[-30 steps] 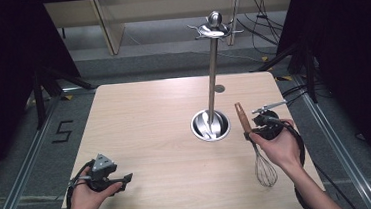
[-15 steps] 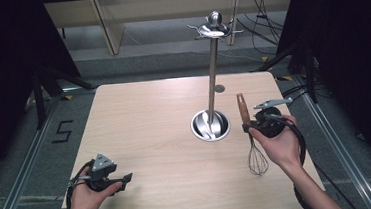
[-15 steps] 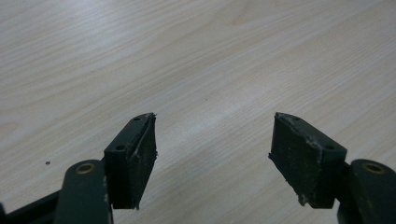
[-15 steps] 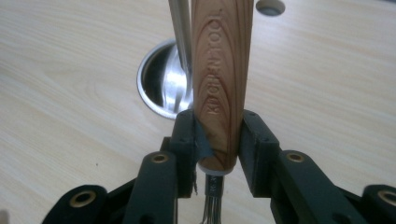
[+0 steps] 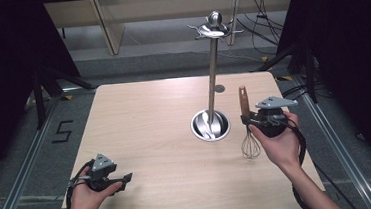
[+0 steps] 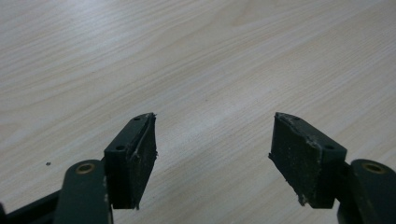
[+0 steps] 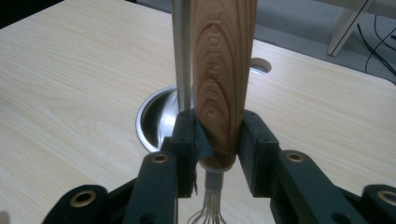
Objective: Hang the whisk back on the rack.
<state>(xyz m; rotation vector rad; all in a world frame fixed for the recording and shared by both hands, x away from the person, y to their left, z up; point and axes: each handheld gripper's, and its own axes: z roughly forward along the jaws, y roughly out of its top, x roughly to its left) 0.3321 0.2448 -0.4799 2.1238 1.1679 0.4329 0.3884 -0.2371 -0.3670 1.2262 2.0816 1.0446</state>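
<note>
Gripping the whisk (image 5: 247, 129) by its wooden handle, upright with wires down, the right gripper (image 5: 251, 121) holds it just right of the utensil stand (image 5: 211, 67); the left gripper (image 5: 125, 178) rests open, farther off

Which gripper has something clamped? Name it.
The right gripper: its pads clamp the whisk by its wooden handle. The left gripper stands open, nothing between.
</note>
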